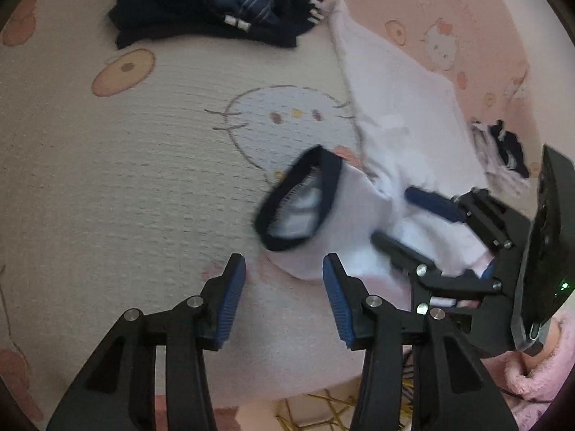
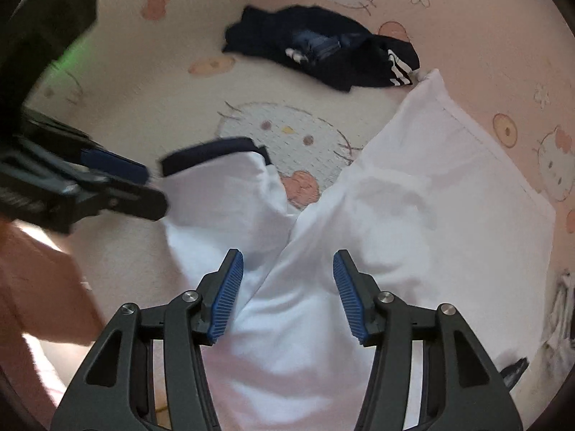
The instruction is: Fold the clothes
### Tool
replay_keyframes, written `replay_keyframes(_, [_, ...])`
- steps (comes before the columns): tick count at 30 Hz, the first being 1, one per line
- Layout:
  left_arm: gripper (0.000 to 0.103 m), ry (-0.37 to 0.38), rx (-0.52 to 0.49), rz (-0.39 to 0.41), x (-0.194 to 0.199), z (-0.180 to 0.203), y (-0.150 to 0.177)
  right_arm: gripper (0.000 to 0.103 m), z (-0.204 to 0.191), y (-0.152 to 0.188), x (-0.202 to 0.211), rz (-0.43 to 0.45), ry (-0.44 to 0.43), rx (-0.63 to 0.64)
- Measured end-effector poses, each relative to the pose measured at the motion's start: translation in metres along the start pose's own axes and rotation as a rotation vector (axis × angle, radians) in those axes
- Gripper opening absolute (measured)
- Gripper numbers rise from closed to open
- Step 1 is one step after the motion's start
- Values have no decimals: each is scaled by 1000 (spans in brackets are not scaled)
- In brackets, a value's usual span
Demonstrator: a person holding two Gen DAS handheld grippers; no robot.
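Observation:
A white t-shirt (image 2: 413, 215) with navy sleeve cuffs lies spread on the pink cartoon-print bed sheet (image 1: 107, 179). One sleeve with its navy cuff (image 1: 298, 201) points left. My left gripper (image 1: 284, 280) is open and empty, just below that sleeve. My right gripper (image 2: 287, 280) is open over the shirt's body, its fingers straddling a fold without closing on it. In the left wrist view the right gripper (image 1: 406, 215) sits on the sleeve's base. In the right wrist view the left gripper (image 2: 136, 186) sits beside the cuff (image 2: 212, 154).
A crumpled navy garment with white stripes (image 1: 215, 10) lies at the far side of the bed, also in the right wrist view (image 2: 323, 54). A small dark-and-white piece (image 1: 503, 151) lies right of the shirt. Pink fluffy fabric (image 1: 539, 377) is at the bed's near edge.

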State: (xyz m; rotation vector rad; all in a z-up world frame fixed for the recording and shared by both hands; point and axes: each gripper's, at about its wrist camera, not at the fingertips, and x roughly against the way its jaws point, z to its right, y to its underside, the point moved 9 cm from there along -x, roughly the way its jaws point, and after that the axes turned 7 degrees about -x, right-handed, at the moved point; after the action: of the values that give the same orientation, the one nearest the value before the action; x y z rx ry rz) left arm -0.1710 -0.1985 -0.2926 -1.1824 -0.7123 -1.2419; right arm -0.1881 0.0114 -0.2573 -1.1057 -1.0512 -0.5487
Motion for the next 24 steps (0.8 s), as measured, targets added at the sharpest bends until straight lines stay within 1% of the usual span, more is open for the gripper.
replay_keyframes(2, [47, -53, 5, 27, -2, -12, -8, 53, 13, -13, -5, 27, 35, -56])
replay_keyframes(5, [47, -125, 26, 82, -1, -27, -20, 53, 29, -32, -4, 55, 27, -165])
replay_keyframes(7, [47, -154, 51, 98, 3, -33, -20, 53, 34, -42, 1, 83, 22, -184])
replay_keyframes(8, [47, -192, 46, 105, 8, -34, -20, 53, 36, -46, 4, 99, 20, -188])
replay_keyframes(9, [47, -188, 30, 119, 12, -29, -22, 53, 38, -51, 8, 114, 19, -193])
replay_keyframes(12, [47, -107, -23, 170, 22, -8, -28, 55, 44, -64, 17, 160, 13, -206])
replay_keyframes(13, [47, -70, -33, 174, 22, 0, -28, 55, 41, -64, 10, 128, -7, -183])
replay_keyframes(14, [47, -51, -39, 159, 16, 6, -27, 54, 35, -61, 1, 81, -35, -148])
replay_keyframes(15, [47, -43, -44, 137, 9, 11, -25, 54, 27, -57, -5, 52, -62, -121])
replay_keyframes(16, [47, -56, -52, 110, 2, 13, -22, 53, 20, -53, -10, 29, -89, -97])
replay_keyframes(18, [46, -125, -64, 44, -12, 7, -13, 51, 5, -43, -19, -17, -140, -67])
replay_keyframes(20, [46, -148, -83, 37, -14, 6, -11, 51, 1, -34, -27, -54, -150, -70])
replay_keyframes(22, [46, -163, -88, 31, -16, 6, -11, 52, -1, -31, -28, -46, -142, -53])
replay_keyframes(24, [46, -187, -111, 29, -20, 10, -12, 52, -4, -31, -29, -44, -115, -1])
